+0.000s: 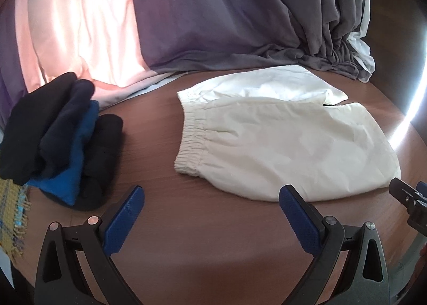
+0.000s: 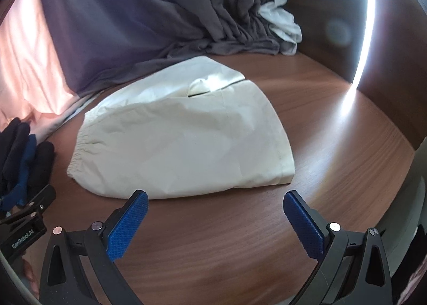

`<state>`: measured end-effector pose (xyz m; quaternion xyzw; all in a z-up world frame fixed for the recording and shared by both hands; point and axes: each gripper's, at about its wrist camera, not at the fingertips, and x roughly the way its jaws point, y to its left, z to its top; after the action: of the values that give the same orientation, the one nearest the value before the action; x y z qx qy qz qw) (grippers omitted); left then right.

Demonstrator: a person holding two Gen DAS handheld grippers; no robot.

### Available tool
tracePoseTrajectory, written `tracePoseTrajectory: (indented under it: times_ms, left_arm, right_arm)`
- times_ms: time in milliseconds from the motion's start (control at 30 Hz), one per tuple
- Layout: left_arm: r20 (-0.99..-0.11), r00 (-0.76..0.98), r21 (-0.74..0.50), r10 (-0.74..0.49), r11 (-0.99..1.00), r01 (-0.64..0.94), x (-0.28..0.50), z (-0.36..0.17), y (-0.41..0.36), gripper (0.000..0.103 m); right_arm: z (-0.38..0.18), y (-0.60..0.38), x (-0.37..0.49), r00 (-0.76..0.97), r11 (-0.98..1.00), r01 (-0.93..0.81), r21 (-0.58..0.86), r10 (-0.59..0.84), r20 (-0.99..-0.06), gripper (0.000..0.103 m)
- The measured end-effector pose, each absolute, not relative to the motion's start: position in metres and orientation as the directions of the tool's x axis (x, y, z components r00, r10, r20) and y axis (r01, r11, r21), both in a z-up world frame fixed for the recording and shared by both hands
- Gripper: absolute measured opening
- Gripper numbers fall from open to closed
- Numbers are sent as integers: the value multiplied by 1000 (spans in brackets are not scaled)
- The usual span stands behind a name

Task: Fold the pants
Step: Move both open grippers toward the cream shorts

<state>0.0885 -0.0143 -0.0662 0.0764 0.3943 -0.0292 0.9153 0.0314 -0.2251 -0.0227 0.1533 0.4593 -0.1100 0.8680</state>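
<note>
Cream-white pants point(image 1: 280, 139) point(image 2: 184, 142) lie flat on the brown wooden table point(image 1: 186, 238) point(image 2: 226, 238), elastic waistband to the left, legs to the right, one leg lying over the other. My left gripper point(image 1: 212, 195) hovers open just in front of the pants' near edge, nothing between its blue pads. My right gripper point(image 2: 216, 201) is also open and empty, close to the near edge of the pants by the leg hem. Each gripper shows at the edge of the other's view.
A pile of folded dark and blue clothes point(image 1: 58, 139) point(image 2: 24, 161) sits at the table's left. Grey and pink curtains point(image 1: 186, 11) point(image 2: 133, 11) hang down onto the back of the table. A yellow woven cloth point(image 1: 13, 219) lies at the far left. Bright light glares at the right.
</note>
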Motion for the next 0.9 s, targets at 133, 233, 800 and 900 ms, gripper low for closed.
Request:
tracePoseTrajectory:
  times_ms: [133,233,800,900]
  left_arm:
    - [-745,667,103,-7,987,126,104,-79,-15,96]
    - [-763,646,90,-19,987,136,114,-88,-15,92]
    - [-832,547,-31,-95,992,125,155,-120,-5,74]
    - [-847,521,-47,-104,991,122,160,-127,-5,72]
  right_arm:
    - [-39,-232,40,538,909,380,170,-68,-840,102]
    - [-51,-236,46,517,893,414,179,-69,-853,99]
    - [-75,-250,64,438,809,568,151,-141,-888,84]
    - [-80,-250,64,426,794,584,171,-120,-897,81]
